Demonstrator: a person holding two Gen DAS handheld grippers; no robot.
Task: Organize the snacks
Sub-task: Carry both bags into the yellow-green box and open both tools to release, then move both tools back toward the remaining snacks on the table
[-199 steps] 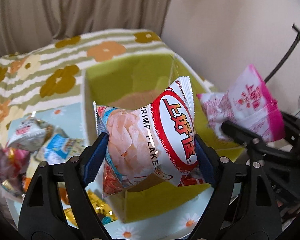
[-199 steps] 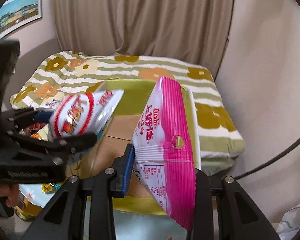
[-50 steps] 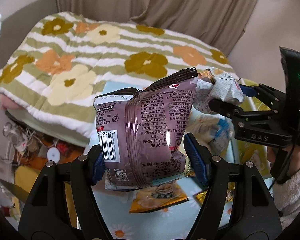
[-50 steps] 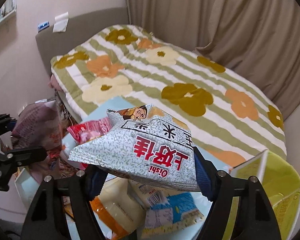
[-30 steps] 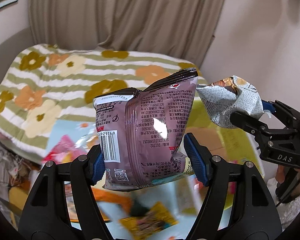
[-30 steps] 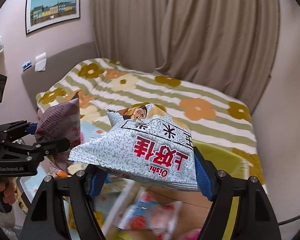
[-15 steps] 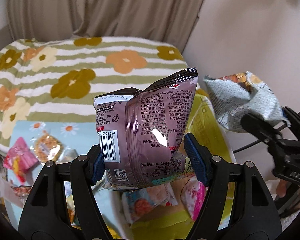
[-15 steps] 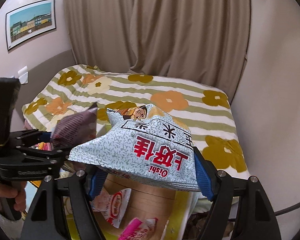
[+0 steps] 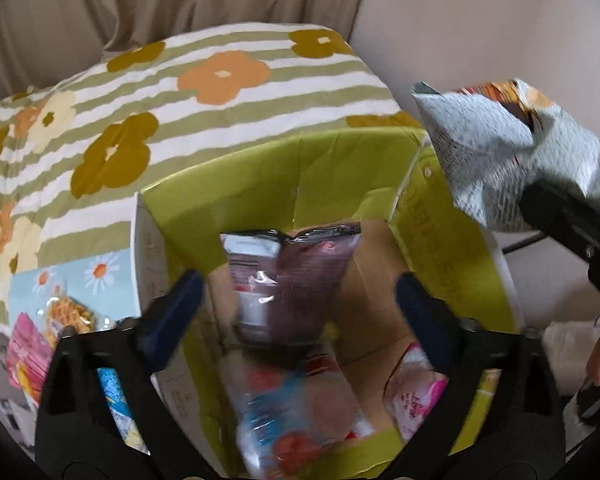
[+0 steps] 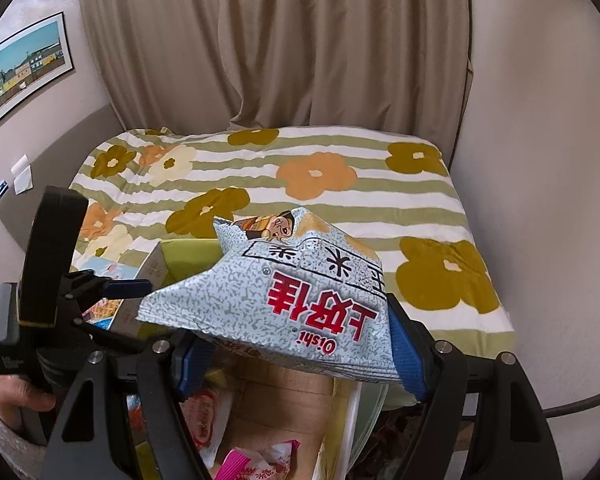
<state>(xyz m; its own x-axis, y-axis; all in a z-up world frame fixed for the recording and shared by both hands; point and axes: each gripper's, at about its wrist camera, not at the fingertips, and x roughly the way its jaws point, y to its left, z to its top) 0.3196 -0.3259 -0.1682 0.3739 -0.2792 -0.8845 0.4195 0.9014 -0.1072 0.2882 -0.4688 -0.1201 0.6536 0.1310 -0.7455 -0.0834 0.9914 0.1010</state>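
Note:
My left gripper (image 9: pixel 296 284) hangs over the open yellow-green box (image 9: pixel 284 176), its jaws opening wide. A purple snack bag (image 9: pixel 288 264) is between them, blurred, clear of both pads and dropping into the box. On the cardboard floor lie a red-and-blue bag (image 9: pixel 284 412) and a pink bag (image 9: pixel 416 392). My right gripper (image 10: pixel 298 354) is shut on a pale speckled Oishi bag (image 10: pixel 300 292), held above the box's right side. That same Oishi bag (image 9: pixel 500 148) shows at the right in the left wrist view. The left gripper (image 10: pixel 120 312) appears at the left of the right wrist view.
A striped bedspread with flowers (image 9: pixel 180 92) lies behind the box. A light blue daisy-print surface (image 9: pixel 60 280) at the left carries several more snack packets. A beige curtain (image 10: pixel 300 40) and plain walls close the back and right. A person's hand (image 10: pixel 16 392) grips the left tool.
The left gripper has opened and let go of the purple bag, which now falls toward the box. Both grippers have swung rightward and down over the box. The right grip is unchanged.

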